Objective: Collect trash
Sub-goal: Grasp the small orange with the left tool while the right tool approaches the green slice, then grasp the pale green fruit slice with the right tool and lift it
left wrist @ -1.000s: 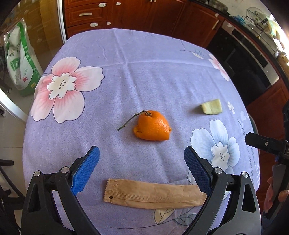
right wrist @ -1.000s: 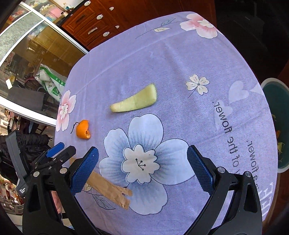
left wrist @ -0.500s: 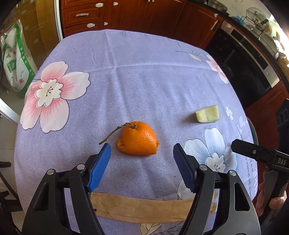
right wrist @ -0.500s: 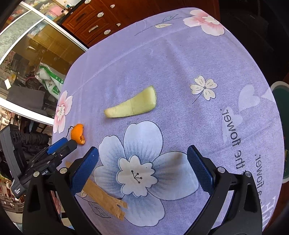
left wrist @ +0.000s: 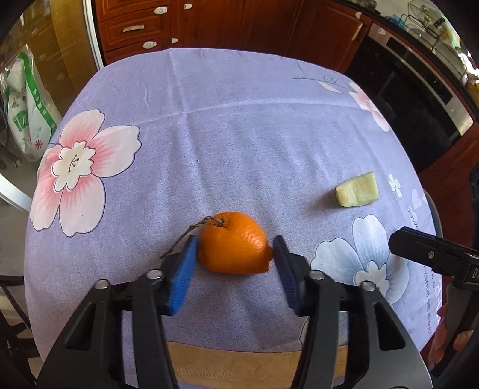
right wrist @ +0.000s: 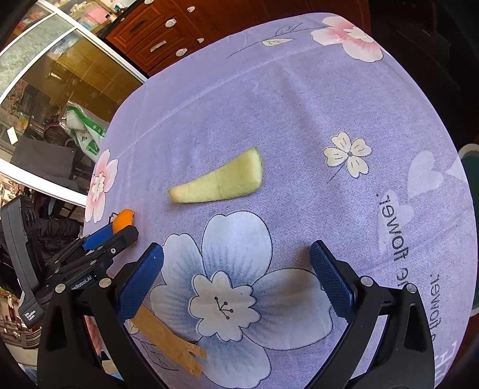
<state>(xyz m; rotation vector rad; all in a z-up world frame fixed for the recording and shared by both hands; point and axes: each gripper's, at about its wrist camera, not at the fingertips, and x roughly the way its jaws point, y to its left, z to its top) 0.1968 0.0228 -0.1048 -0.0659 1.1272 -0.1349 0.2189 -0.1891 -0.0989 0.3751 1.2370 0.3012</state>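
An orange peel piece with a stalk (left wrist: pixel 233 245) lies on the purple flowered tablecloth (left wrist: pixel 239 134). My left gripper (left wrist: pixel 234 241) straddles it, its jaws closing, and the blue pads stand right at the peel's two sides without squeezing it. In the right wrist view the same peel (right wrist: pixel 124 220) peeks out beyond the left gripper (right wrist: pixel 110 236). My right gripper (right wrist: pixel 236 248) hangs open over a printed blue flower, holding nothing. A pale green rind slice (right wrist: pixel 221 182) lies just beyond it. A brown paper strip (left wrist: pixel 239 365) lies near the front edge, partly under the left gripper.
Wooden drawers and cabinets (left wrist: pixel 209 24) stand behind the table, with a dark oven (left wrist: pixel 419 98) to the right. A white and green bag (left wrist: pixel 27 110) sits on the floor at left. A green bin (right wrist: pixel 470 209) shows past the table's right edge.
My left gripper moved forward past the paper strip to the orange peel and its jaws narrowed around it. My right gripper crept forward toward the green slice, still open.
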